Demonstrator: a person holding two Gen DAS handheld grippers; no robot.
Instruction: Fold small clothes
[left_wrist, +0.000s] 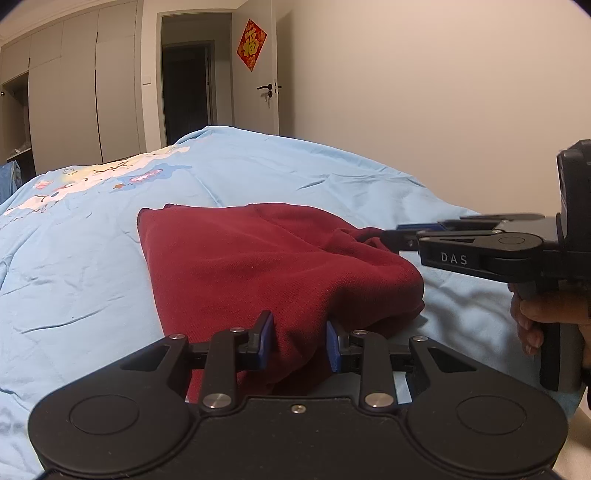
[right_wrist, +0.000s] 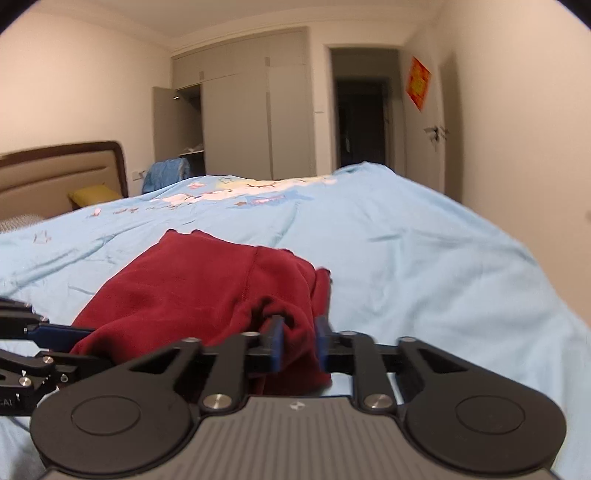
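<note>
A dark red garment (left_wrist: 258, 258) lies partly folded on the light blue bed cover (left_wrist: 92, 258). My left gripper (left_wrist: 299, 341) is shut on its near edge, with the cloth bunched between the blue pads. From the right, my right gripper (left_wrist: 397, 236) is pinched onto the garment's right side. In the right wrist view the garment (right_wrist: 192, 280) is gathered and lifted between the fingers of my right gripper (right_wrist: 298, 341), which is shut on it. My left gripper (right_wrist: 79, 334) comes in from the left edge there, its tips buried in the cloth.
A hand (left_wrist: 535, 314) holds the right gripper's handle. The bed cover (right_wrist: 406, 258) spreads far beyond the garment. A headboard (right_wrist: 55, 173) and yellow pillow (right_wrist: 92, 194) are at the far left, with a wardrobe (right_wrist: 240, 122) and doorway (right_wrist: 364, 118) behind. A wall runs close along the bed's right side.
</note>
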